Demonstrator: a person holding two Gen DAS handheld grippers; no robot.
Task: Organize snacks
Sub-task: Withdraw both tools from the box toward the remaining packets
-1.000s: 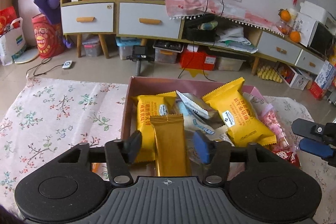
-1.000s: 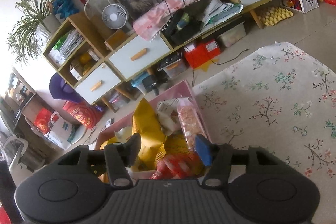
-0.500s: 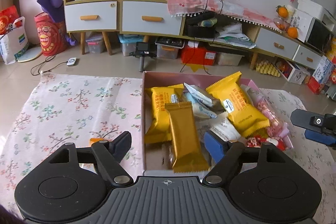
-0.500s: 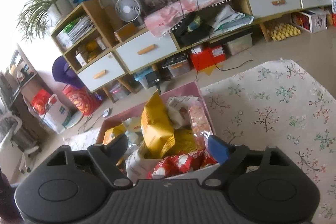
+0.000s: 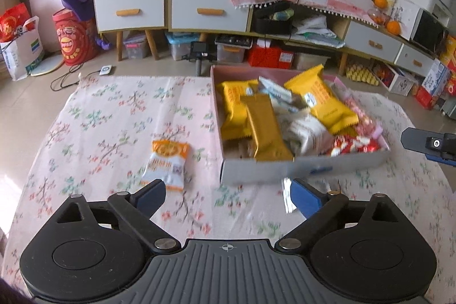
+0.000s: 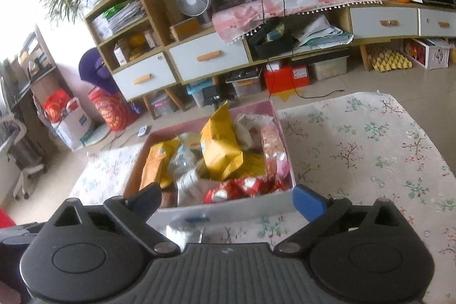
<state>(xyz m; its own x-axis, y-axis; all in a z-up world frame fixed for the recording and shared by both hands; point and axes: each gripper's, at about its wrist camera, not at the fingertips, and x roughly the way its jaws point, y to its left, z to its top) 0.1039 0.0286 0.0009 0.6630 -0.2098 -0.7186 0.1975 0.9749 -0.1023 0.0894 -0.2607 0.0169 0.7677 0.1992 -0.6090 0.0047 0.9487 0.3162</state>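
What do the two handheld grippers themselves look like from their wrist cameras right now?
Both look alike: the left gripper and right gripper have a ribbed dark-grey centre plate with a small crosshair mark, round black discs either side, black linkage arms with silver pivot pins, and blue finger pads. No cables, hands or sleeves show.

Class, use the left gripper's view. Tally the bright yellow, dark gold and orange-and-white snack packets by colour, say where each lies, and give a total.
bright yellow packets: 2 in plain view, in the box
dark gold packet: 1, in the box
orange-and-white packet: 1, on the floral cloth
Total: 4
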